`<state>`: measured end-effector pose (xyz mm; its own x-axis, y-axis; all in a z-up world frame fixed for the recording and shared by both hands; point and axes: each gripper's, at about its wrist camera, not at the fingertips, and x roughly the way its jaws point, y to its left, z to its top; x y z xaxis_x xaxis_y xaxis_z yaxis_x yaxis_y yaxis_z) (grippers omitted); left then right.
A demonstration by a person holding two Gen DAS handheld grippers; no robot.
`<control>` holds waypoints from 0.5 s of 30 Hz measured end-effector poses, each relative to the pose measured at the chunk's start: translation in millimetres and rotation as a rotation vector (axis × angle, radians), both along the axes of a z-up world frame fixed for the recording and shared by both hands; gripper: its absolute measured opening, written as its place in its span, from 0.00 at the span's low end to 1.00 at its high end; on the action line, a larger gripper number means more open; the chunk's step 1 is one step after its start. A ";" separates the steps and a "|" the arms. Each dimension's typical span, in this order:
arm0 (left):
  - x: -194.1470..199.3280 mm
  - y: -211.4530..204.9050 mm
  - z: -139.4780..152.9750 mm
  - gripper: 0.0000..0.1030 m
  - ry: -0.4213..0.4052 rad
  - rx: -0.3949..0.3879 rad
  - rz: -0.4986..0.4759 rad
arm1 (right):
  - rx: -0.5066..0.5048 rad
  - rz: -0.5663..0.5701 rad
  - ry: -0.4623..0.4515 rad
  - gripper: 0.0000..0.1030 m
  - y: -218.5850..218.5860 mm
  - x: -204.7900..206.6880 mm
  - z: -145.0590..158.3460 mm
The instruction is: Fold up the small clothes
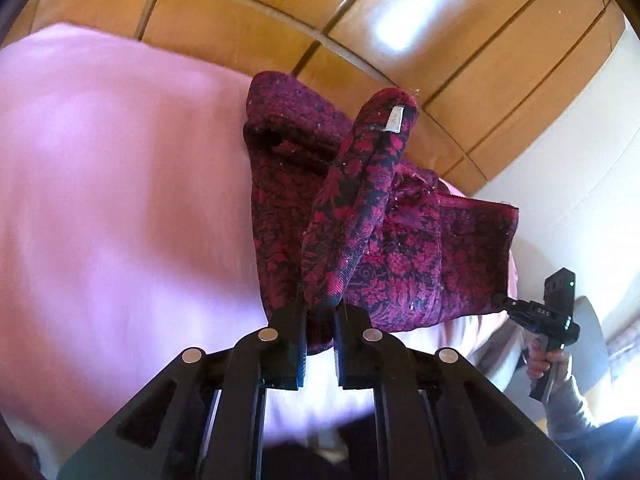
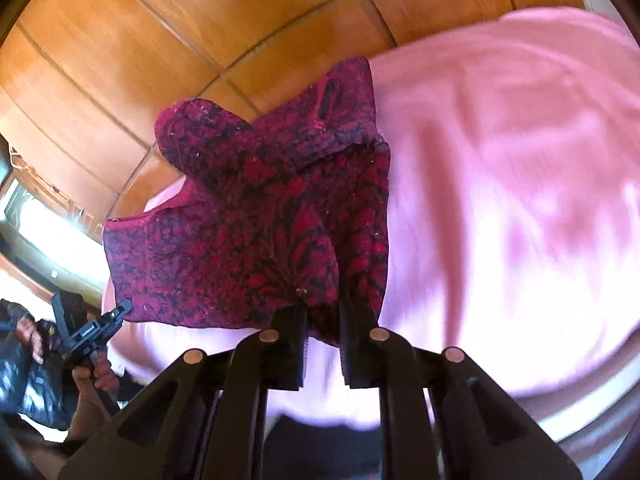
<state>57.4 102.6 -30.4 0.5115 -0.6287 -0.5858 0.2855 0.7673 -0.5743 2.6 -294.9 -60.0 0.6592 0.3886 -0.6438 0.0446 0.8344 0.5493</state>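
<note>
Both tongs, left (image 1: 320,316) and right (image 2: 323,312), pinch the patterned garment (image 1: 380,216) over the bed's (image 1: 120,200) edge; thin grips could slip.

Both fisheye views were bright with daylight. A white glare patch sat on the glossy wooden headboard (image 1: 420,4) in the left view, and in the right view a window (image 2: 48,232) at the left edge was blown out. The pink bedsheet (image 2: 500,200) washed to near white toward the bottom and was smeared by motion blur. Straight panel lines bowed at the rims, dark vignette filled the corners, and soft shadows mottled the sheet
</note>
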 end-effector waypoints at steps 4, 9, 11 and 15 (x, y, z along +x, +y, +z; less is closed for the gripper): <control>-27.2 -5.9 -4.0 0.13 0.024 0.076 -0.024 | -0.046 -0.001 0.046 0.15 2.4 -21.5 -14.2; -17.3 -8.7 21.9 0.38 -0.088 0.197 0.031 | -0.232 -0.040 -0.041 0.47 19.5 -7.4 17.2; -10.8 -5.8 35.9 0.55 -0.141 0.198 0.050 | -0.307 -0.048 -0.106 0.55 26.6 -4.5 35.5; 7.7 -11.7 55.5 0.56 -0.219 0.224 0.053 | -0.426 -0.003 -0.209 0.55 50.5 13.3 59.9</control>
